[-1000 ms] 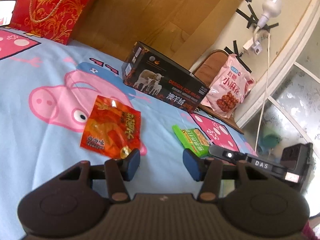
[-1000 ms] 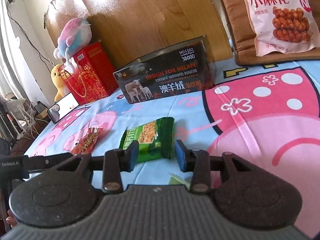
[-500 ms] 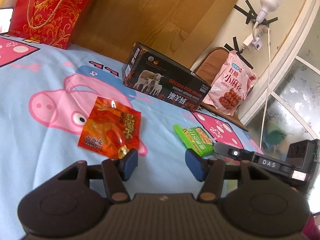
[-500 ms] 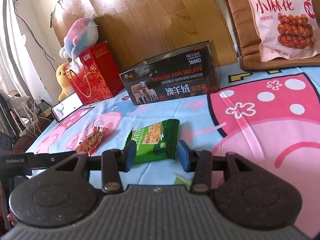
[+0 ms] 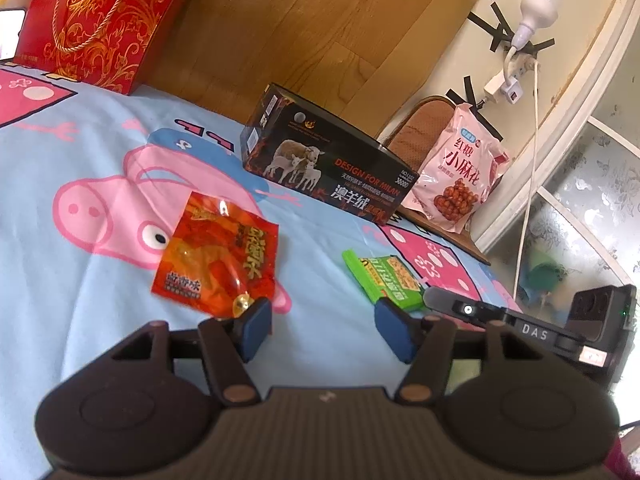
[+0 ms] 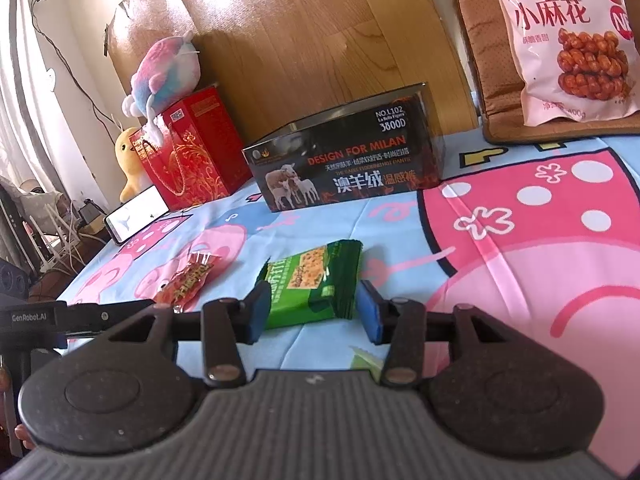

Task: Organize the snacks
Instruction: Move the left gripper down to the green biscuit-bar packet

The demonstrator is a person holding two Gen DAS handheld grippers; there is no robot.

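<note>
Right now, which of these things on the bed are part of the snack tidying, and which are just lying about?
Part of the job:
- red snack packet
- green snack packet
- pink snack bag
- black box, possibly where the snacks go

Just lying about:
- red gift bag
- plush toys
- phone
- light bulb

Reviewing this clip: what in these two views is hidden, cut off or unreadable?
- Right wrist view: near end of the green snack packet hidden behind the right tongs.
- Right wrist view: red snack packet partly hidden by the other tool's bar.
- Left wrist view: red gift bag cut off by the top edge.
- Both views: inside of the black box not visible.
</note>
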